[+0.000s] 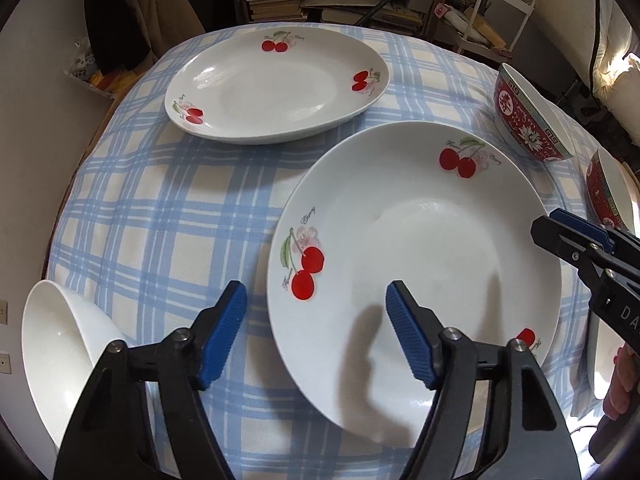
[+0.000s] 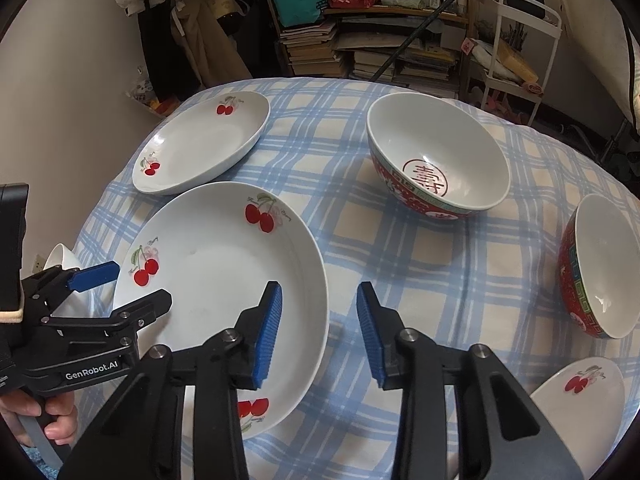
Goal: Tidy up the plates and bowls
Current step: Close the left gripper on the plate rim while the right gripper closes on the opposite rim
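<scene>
White china with red cherry prints: the large plate (image 1: 416, 280) lies flat on the blue-checked tablecloth (image 1: 160, 208), centre-right in the left wrist view. A second plate (image 1: 276, 84) lies at 11 o'clock from it, close but apart. Two red bowls (image 2: 438, 156) (image 2: 600, 268) stand at 2 and 3 o'clock. A white bowl (image 1: 60, 356) sits at 8 o'clock. Left gripper (image 1: 316, 332): jaws open, straddling the large plate's near rim. Right gripper (image 2: 318, 332): jaws open, empty, over that plate's right edge.

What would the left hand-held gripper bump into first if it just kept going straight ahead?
Probably the near cherry plate: the open left hand-held gripper straddles its left rim. Depth is hard to judge, so it might pass just above.
</scene>
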